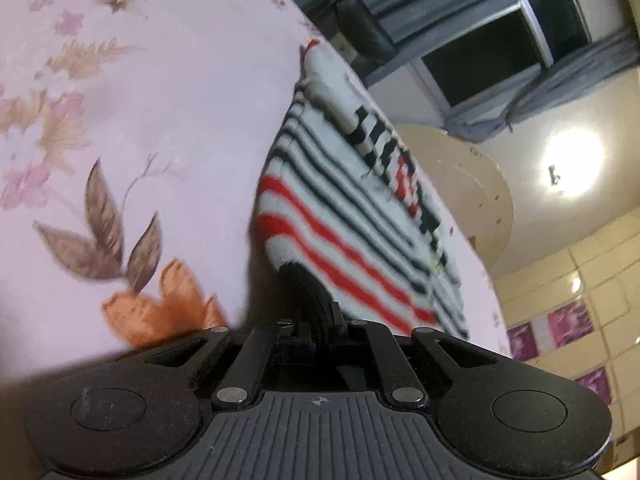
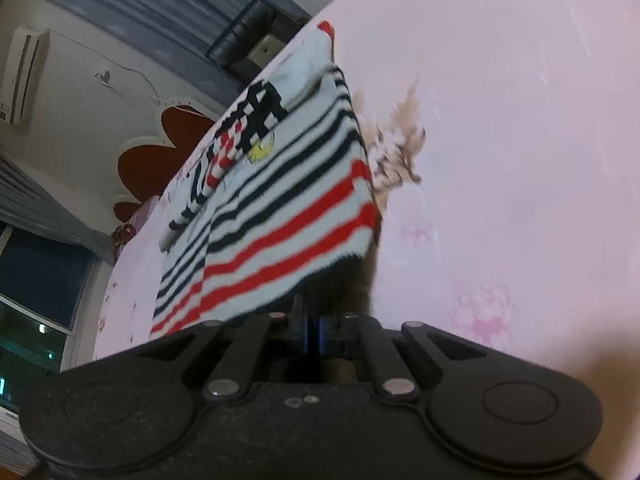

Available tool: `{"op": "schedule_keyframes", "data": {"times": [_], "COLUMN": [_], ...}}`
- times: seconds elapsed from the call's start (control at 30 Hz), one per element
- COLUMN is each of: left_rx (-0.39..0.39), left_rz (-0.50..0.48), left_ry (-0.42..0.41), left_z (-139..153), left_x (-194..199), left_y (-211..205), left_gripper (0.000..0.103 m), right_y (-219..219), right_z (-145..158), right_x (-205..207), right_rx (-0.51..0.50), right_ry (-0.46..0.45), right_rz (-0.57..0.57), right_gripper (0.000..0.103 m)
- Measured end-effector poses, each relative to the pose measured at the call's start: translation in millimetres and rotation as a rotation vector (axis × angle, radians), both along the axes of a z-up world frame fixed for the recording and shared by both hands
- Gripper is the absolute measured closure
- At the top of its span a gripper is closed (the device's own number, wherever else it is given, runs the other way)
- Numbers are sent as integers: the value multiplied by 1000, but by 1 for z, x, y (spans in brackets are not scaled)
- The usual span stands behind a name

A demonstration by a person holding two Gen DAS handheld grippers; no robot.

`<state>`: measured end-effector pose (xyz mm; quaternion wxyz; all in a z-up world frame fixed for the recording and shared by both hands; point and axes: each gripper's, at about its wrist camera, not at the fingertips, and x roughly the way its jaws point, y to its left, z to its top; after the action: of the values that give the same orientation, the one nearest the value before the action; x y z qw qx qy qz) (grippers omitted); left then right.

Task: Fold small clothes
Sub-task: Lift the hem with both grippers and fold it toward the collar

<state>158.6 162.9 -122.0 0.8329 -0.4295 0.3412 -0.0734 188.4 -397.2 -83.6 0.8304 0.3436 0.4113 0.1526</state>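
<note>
Left black gripper (image 1: pixel 316 316) and right black gripper (image 2: pixel 316 312) both clamped on white knit sweater with red and navy stripes (image 1: pixel 344 216), hem corners lifted off pink floral tablecloth (image 1: pixel 160 120); grey curtains (image 1: pixel 460 8) beyond sweater.

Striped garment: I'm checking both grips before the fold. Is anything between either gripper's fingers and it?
Nothing: in each wrist view the shut left gripper and right gripper pinch the striped garment's near hem directly.

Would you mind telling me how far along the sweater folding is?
Done: a sleeve already lies folded across the striped sweater. In hand: left gripper and right gripper are each shut on its bottom hem, on the floral sheet. Left: fold the hem up towards the collar.
</note>
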Motion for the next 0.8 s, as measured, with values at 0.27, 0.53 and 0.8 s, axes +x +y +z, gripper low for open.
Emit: {"op": "schedule_keyframes", "data": {"times": [0.27,0.53,0.8], "left_rx": [-2,57,137], "left_rz": [31,55,45], "left_ry": [-148,-145,-26], "left_z": [58,90,58], "left_x": [64,194,313], "left_y": [4,-6,-6], "left_gripper": [98,98,97], "right_y": [5,13,12], "right_z": [58,96,48], "right_x": [57,189,321], "right_rx": [2,2,66], "right_ry": [-161,-186,-79], "right_rz": [-28,-38,-36], "right_gripper": [98,98,98]}}
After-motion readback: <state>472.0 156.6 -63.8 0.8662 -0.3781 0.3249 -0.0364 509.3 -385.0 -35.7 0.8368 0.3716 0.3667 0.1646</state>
